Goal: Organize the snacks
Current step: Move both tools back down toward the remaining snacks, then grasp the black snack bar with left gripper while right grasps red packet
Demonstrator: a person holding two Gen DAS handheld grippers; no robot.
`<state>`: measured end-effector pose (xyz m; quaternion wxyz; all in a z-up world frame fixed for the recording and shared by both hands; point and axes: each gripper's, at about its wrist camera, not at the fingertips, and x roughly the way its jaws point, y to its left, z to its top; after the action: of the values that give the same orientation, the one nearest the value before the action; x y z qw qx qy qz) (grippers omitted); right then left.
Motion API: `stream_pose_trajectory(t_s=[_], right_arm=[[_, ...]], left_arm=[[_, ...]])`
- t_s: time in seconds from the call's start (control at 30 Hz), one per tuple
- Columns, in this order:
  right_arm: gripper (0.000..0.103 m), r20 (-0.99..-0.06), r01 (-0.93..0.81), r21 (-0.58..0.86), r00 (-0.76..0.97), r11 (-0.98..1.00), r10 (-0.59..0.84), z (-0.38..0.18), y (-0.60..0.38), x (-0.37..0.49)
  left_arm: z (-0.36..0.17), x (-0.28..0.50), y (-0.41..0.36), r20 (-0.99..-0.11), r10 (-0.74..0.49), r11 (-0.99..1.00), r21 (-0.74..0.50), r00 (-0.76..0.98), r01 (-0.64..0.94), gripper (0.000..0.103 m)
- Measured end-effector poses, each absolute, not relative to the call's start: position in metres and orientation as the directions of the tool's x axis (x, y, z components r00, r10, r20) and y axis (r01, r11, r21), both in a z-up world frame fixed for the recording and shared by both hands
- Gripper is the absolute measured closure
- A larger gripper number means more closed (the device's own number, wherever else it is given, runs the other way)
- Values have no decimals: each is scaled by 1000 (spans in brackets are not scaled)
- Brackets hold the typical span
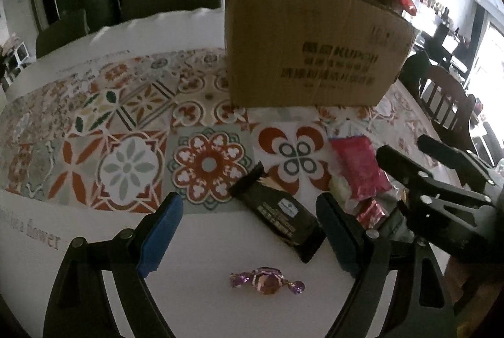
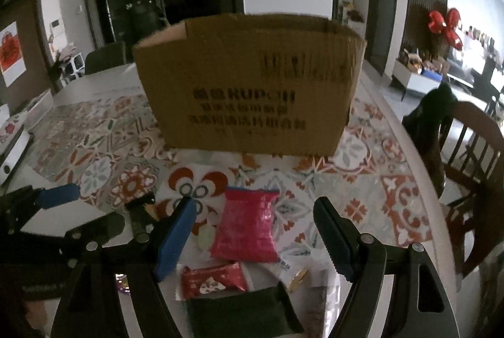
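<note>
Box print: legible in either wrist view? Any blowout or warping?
Left wrist view: print on the cardboard box is dim and smeared, only Latin letters half-readable; window at the right edge is blown out; table edge bows from the fisheye. Right wrist view: the box faces the camera, larger print but still soft; the pink snack bag is sharper; corners vignette black.

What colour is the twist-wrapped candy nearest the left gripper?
Purple with gold, the candy shows best in the left wrist view.
</note>
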<state>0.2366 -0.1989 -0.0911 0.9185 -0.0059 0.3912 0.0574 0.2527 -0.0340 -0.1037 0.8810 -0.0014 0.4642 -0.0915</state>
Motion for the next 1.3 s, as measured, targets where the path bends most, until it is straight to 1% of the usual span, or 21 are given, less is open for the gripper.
stream_pose_trajectory(t_s=[0.1, 0.2, 0.33, 0.5, 0.73, 0.83, 0.9, 1.0, 1.07, 1.13, 1.23, 1.3], right_arm=[[26, -737, -103, 44, 668, 994, 102, -101, -199, 241], [26, -748, -103, 60, 654, 993, 113, -106, -198, 244], [27, -763, -76, 69, 639, 995, 102, -115, -199, 250], [29, -775, -63, 98, 622, 993, 116, -122, -203, 257], [36, -801, -40, 139, 582, 989, 136, -135, -205, 265], [36, -805, -33, 142, 578, 989, 135, -137, -205, 266], [36, -803, -33, 144, 580, 989, 137, -138, -205, 267], [36, -806, -70, 173, 562, 982, 182, -140, -200, 270], [37, -808, -77, 150, 565, 986, 167, -141, -194, 270], [38, -807, -75, 146, 568, 986, 162, -141, -193, 269], [38, -804, -63, 164, 569, 984, 171, -140, -196, 268], [38, -800, -53, 168, 577, 984, 168, -139, -199, 268]], left_arm=[[-111, 257, -39, -825, -149, 985, -77, 545, 152, 18], [-118, 264, -41, -836, -144, 987, -79, 529, 143, 23], [-126, 270, -42, -840, -125, 990, -75, 529, 116, 25], [-135, 276, -44, -855, -125, 991, -88, 504, 97, 28], [-143, 279, -51, -858, -82, 996, -46, 507, 82, 31], [-147, 281, -51, -862, -82, 996, -53, 501, 73, 32], [-148, 280, -56, -859, -60, 996, -18, 509, 87, 32], [-147, 275, -62, -849, -57, 994, 0, 525, 108, 39], [-147, 274, -62, -849, -63, 994, -4, 525, 113, 40], [-146, 274, -61, -849, -67, 994, -11, 523, 111, 48], [-146, 274, -59, -847, -70, 994, -16, 527, 107, 53], [-145, 274, -59, -847, -74, 994, -20, 527, 106, 54]])
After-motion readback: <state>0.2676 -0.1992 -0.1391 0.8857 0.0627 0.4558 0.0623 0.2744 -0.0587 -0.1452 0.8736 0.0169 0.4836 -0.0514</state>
